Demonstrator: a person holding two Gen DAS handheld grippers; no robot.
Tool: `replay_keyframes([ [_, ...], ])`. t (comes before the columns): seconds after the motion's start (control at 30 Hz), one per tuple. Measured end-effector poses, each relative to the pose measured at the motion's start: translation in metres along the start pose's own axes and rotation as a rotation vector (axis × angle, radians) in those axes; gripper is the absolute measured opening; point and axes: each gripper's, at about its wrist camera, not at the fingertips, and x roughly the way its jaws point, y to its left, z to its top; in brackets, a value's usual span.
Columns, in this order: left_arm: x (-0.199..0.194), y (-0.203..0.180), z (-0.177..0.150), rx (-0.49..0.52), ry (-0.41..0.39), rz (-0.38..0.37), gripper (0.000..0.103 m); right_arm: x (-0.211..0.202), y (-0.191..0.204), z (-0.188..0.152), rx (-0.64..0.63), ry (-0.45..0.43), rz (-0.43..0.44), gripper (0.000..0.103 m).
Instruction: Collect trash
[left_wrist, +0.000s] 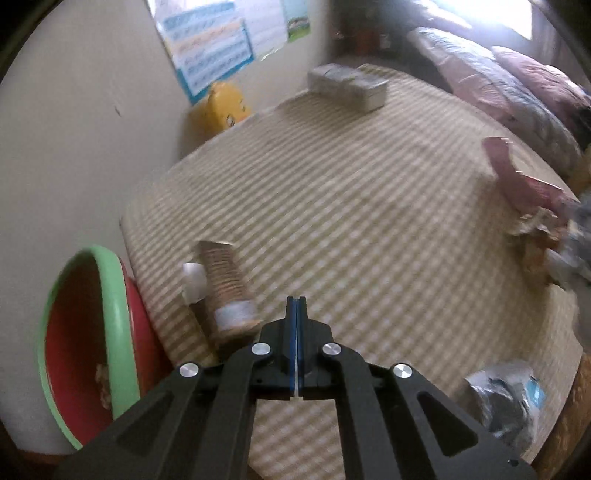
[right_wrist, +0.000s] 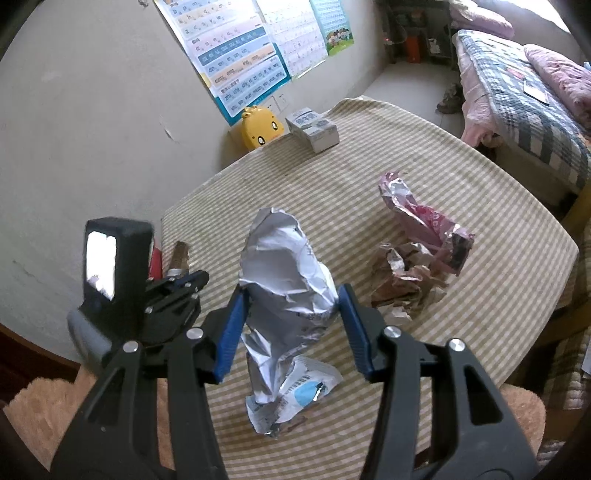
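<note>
A crumpled silver foil bag (right_wrist: 288, 291) lies on the striped tablecloth (right_wrist: 480, 221). My right gripper (right_wrist: 291, 295) is open, one blue finger on each side of the bag's upper part. A pink foil wrapper (right_wrist: 421, 218) and brown crumpled paper (right_wrist: 402, 280) lie to the right. My left gripper (left_wrist: 296, 306) is shut and empty above the cloth, next to a brown wrapper with a white band (left_wrist: 227, 284); it also shows in the right wrist view (right_wrist: 177, 284). A red bin with a green rim (left_wrist: 88, 347) stands left of the table. The silver bag shows blurred in the left wrist view (left_wrist: 506, 398).
A grey box (right_wrist: 312, 127) and a yellow chick toy (right_wrist: 262, 127) sit at the table's far edge by the wall with posters (right_wrist: 236, 62). A bed with quilts (right_wrist: 524, 96) is at the right. A fuzzy beige seat (right_wrist: 48, 417) lies below the near table edge.
</note>
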Motion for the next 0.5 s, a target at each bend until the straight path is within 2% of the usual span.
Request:
replay_keyframes([
  [0.1,-0.018,0.002,-0.002,0.0,-0.072,0.031,0.005,0.0,-0.003,0.0,0.009,0.001,-0.007,0.05],
  [0.17,-0.024,0.01,0.001,-0.035,-0.104,0.044,0.03,0.001,-0.004,-0.001,0.013,0.003,-0.007,0.05],
  [0.23,-0.028,0.028,0.002,-0.118,-0.119,0.058,0.039,0.0,-0.003,-0.001,0.01,-0.001,-0.009,0.05],
  [0.4,0.002,0.049,0.003,-0.203,-0.01,0.056,0.04,0.001,-0.006,-0.001,0.016,0.002,-0.011,0.05],
  [0.5,0.017,0.05,0.005,-0.228,0.028,0.053,0.047,-0.001,-0.01,-0.002,0.022,0.002,-0.015,0.05],
])
